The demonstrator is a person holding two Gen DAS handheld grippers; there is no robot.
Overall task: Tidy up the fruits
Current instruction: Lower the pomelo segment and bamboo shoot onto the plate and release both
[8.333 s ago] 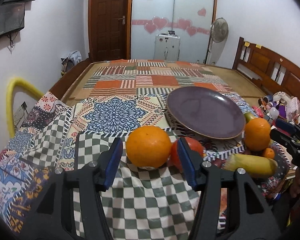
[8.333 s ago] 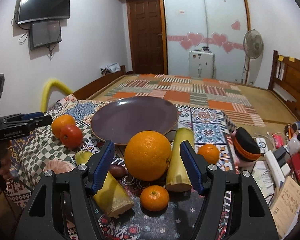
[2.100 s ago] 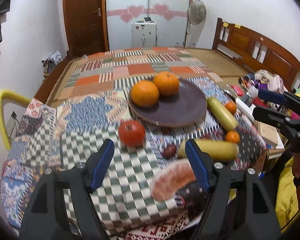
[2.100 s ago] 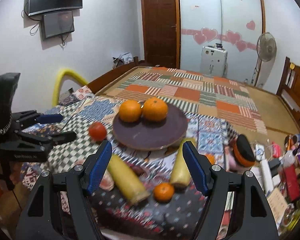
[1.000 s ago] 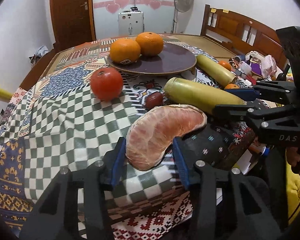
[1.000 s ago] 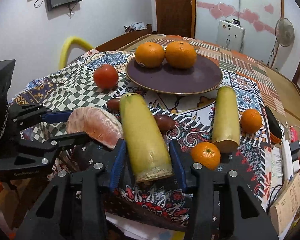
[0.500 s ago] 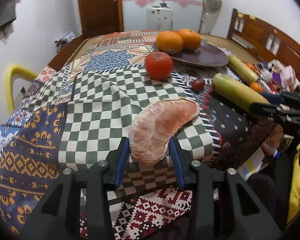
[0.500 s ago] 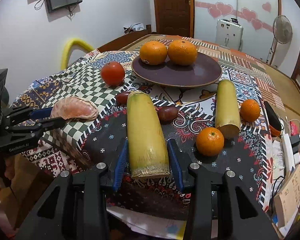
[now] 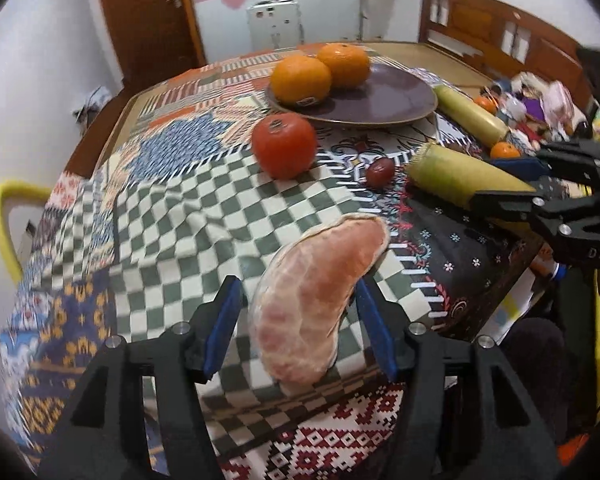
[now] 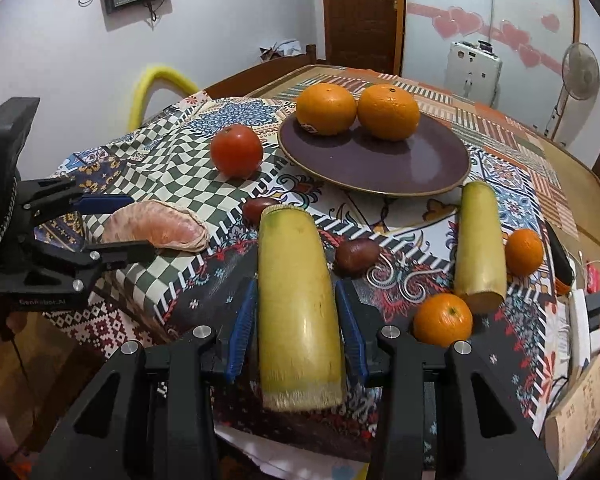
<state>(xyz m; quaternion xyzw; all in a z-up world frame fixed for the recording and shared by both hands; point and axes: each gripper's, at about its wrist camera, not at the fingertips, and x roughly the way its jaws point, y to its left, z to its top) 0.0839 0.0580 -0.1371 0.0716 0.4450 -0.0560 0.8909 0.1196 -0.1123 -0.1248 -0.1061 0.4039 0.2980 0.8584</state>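
My left gripper (image 9: pixel 298 308) is shut on a pink peeled pomelo segment (image 9: pixel 316 300) and holds it above the table's near edge; it also shows in the right wrist view (image 10: pixel 156 228). My right gripper (image 10: pixel 298 316) is shut on a thick yellow-green stalk piece (image 10: pixel 298 304), also seen in the left wrist view (image 9: pixel 460 178). A purple plate (image 10: pixel 400 168) holds two big oranges (image 10: pixel 326 108) (image 10: pixel 388 112). A red tomato (image 10: pixel 237 151) lies left of the plate.
A second stalk piece (image 10: pixel 480 240), two small tangerines (image 10: pixel 442 320) (image 10: pixel 524 251) and two dark red fruits (image 10: pixel 356 255) (image 10: pixel 260 209) lie on the patterned cloth (image 10: pixel 172 160). Clutter lines the right edge (image 10: pixel 580 320). A yellow chair back (image 9: pixel 0 220) stands at the left.
Both grippers stay closed on their fruit. The left gripper has lifted and tilted the pomelo segment. The right gripper has raised the stalk piece slightly toward the camera.
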